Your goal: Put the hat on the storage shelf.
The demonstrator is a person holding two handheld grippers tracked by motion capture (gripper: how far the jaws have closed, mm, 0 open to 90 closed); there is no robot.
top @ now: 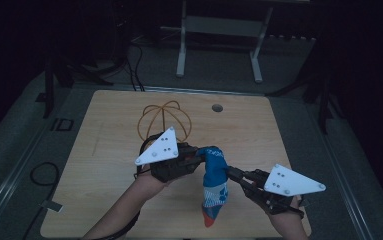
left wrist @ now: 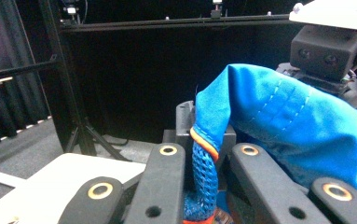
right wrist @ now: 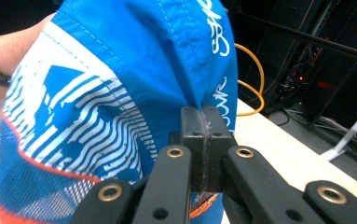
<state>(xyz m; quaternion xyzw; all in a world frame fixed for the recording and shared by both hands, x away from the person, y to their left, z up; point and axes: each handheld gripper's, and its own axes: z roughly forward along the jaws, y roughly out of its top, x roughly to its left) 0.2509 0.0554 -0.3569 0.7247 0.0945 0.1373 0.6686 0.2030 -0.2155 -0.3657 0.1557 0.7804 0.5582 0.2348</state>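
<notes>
Both tools are clamped on a blue cap [top: 214, 180] held above the wooden surface [top: 109, 150]: left tool [top: 195, 156] on its edge, right tool [top: 230, 173] on its crown.

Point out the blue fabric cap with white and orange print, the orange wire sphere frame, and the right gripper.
Blue fabric cap [top: 214, 186], high view, on its hanging printed panel.
Orange wire sphere frame [top: 155, 111], high view, on a wire of its upper arc.
Right gripper [right wrist: 206, 122], right gripper view, where its shut jaws pinch the cap.

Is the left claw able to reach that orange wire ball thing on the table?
Probably not right now: the left claw is shut on the blue cap. The wire ball sits close behind it, nothing between.
</notes>
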